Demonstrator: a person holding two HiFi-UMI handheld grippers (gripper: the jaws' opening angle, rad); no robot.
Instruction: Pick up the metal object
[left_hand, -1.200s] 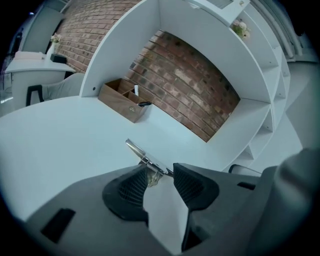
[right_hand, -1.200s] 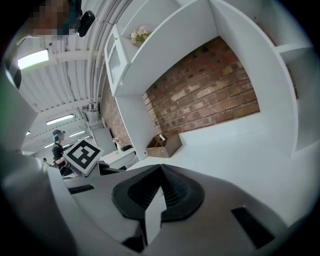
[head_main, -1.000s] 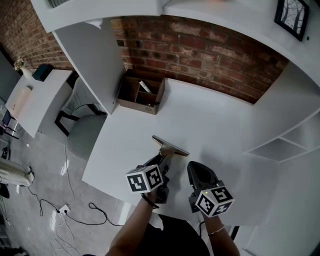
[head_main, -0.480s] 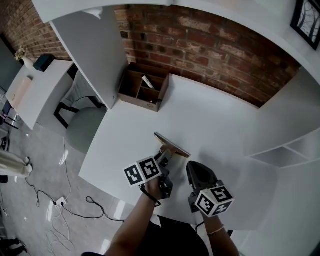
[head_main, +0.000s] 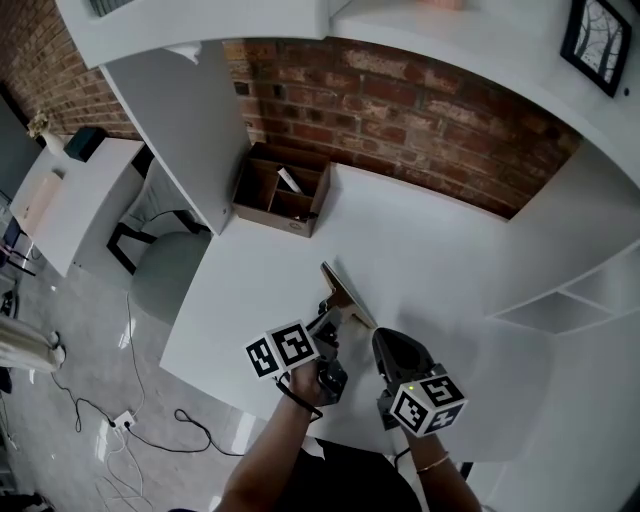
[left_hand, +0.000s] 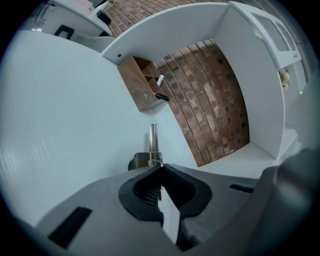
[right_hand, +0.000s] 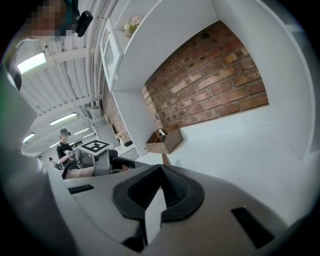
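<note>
The metal object (head_main: 344, 294), a flat scraper-like blade on a short handle, rests on the white table (head_main: 440, 250) just ahead of my left gripper (head_main: 329, 323). That gripper's jaws have just been closing and now pinch the handle. In the left gripper view, the left gripper (left_hand: 159, 168) has the handle between its jaws and the blade (left_hand: 153, 139) stands edge-on beyond the tips. My right gripper (head_main: 391, 346) hovers just to the right of the object, shut and holding nothing. The right gripper (right_hand: 161, 168) points along the table toward the brick wall.
An open wooden box (head_main: 283, 188) with small items sits at the table's back left against the brick wall (head_main: 420, 110). A white cabinet panel (head_main: 190, 110) stands left of it, shelves (head_main: 570, 290) to the right. A grey chair (head_main: 165, 272) is beside the table's left edge.
The left gripper's jaws closed on the object's handle and the gripper rolled. The blade, first lying across, now tilts on edge. The right gripper stayed put.
</note>
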